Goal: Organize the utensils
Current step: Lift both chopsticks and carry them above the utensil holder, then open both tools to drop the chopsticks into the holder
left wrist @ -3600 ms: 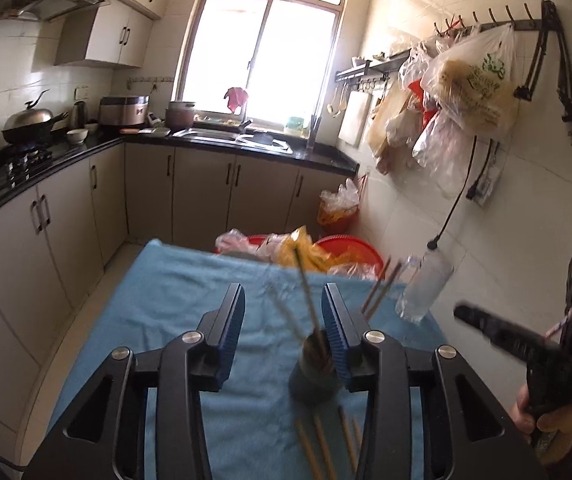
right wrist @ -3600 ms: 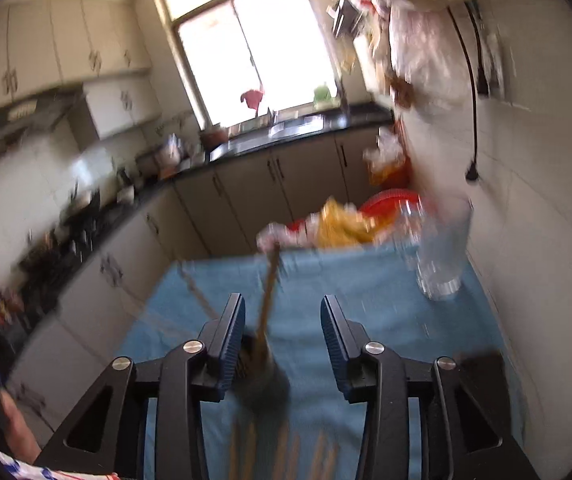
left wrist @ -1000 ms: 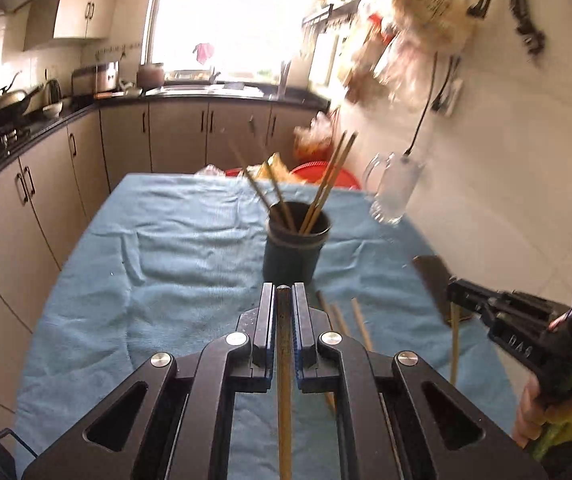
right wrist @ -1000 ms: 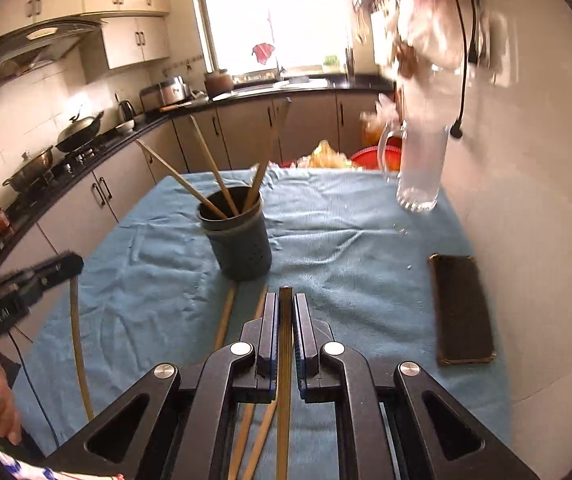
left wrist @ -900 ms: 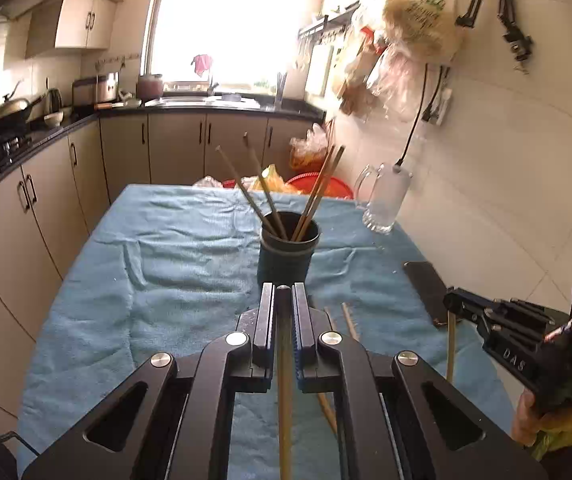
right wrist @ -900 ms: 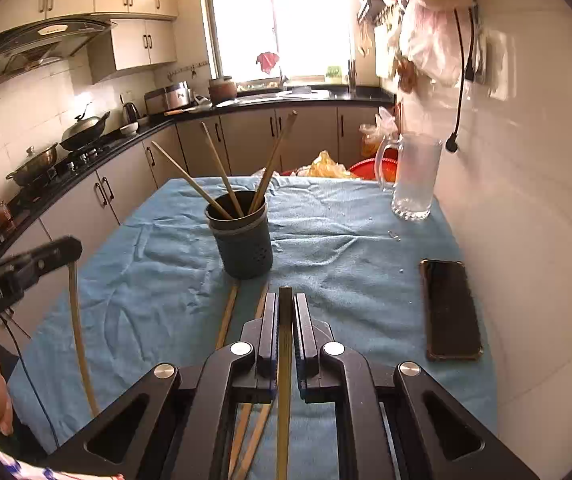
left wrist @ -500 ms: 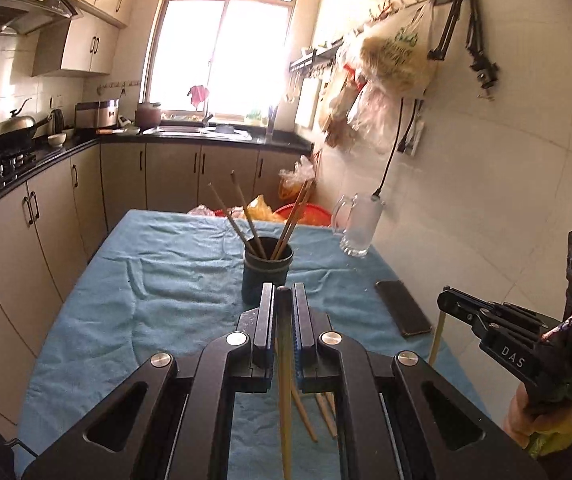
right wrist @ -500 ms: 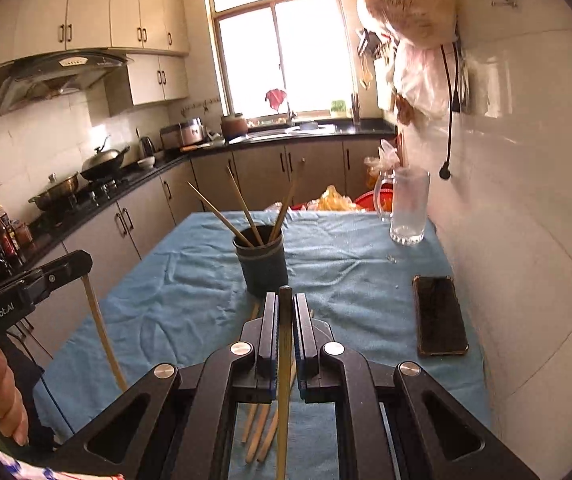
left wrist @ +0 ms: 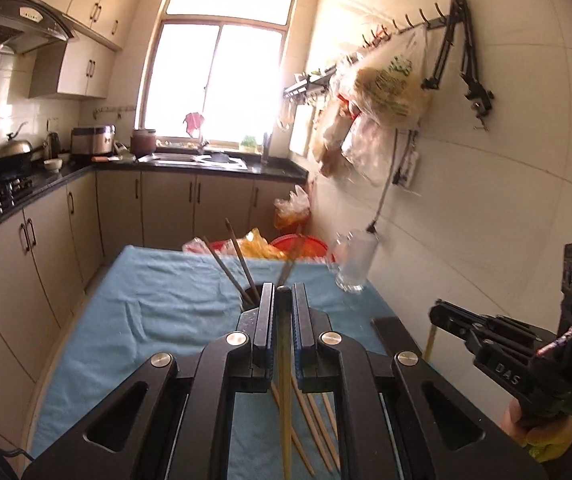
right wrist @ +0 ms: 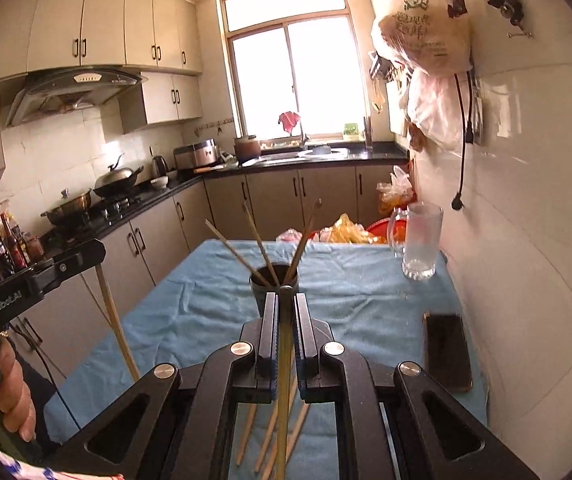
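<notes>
The dark round utensil holder [right wrist: 273, 280] is shown whole only in the right wrist view, standing upright on the blue cloth-covered table [right wrist: 189, 312] with three wooden chopsticks leaning outward from it; in the left wrist view it is mostly hidden behind the left gripper [left wrist: 283, 304]. A clear glass mug [right wrist: 420, 242] and a flat black phone [right wrist: 448, 350] near the table's right edge are seen best from the right.

The left gripper's fingers are clamped narrowly on a pale wooden chopstick [left wrist: 286, 400], whose long axis runs along the fingers, its tip at the fingertips and its other end hanging down toward the camera. The right gripper [right wrist: 284, 308] is closed likewise on a second pale wooden chopstick [right wrist: 283, 400], held the same way. Both sticks are held above the table, over several loose wooden chopsticks [right wrist: 269, 436] lying on the cloth just before the holder.
</notes>
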The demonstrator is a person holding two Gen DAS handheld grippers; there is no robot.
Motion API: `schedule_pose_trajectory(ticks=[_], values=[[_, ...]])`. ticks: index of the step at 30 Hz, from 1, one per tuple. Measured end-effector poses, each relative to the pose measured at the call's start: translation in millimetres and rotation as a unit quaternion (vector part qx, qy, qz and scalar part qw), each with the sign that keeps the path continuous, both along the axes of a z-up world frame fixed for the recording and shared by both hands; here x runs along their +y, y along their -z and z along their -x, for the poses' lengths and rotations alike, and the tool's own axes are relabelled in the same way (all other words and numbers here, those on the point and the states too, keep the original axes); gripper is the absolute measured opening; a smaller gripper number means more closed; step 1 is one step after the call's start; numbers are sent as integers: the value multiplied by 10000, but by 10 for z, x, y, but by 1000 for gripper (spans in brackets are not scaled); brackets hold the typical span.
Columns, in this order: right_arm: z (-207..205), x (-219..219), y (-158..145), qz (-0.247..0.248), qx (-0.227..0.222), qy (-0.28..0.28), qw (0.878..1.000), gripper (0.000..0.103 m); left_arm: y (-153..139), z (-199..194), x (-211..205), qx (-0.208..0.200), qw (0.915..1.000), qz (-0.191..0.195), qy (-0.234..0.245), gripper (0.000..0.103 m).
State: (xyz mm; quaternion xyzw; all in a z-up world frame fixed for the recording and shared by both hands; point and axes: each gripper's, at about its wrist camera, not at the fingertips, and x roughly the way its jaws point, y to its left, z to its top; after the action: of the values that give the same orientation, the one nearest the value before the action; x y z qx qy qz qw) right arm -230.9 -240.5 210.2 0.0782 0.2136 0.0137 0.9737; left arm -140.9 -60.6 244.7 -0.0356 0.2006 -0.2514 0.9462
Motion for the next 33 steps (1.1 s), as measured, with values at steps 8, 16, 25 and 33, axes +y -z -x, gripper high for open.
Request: schedule_pose_trajectory(ticks=[8, 16, 25, 33], values=[[-668, -215, -400, -419, -428, 71, 9982, 7, -464, -647, -108, -439, 9983, 103, -377, 7], [-1552, -298, -631, -681, -765, 296, 9943, 7, -730, -1400, -388, -613, 9953, 406, -636, 7], [-2448, -372, -369, -713, -668, 600, 9934, 7, -487, -2232, -792, -411, 9963, 250, -712, 7], [-2815, -358, 175, -872, 22, 365, 9955, 7, 47, -2520, -951, 197, 9977, -8, -642, 7]])
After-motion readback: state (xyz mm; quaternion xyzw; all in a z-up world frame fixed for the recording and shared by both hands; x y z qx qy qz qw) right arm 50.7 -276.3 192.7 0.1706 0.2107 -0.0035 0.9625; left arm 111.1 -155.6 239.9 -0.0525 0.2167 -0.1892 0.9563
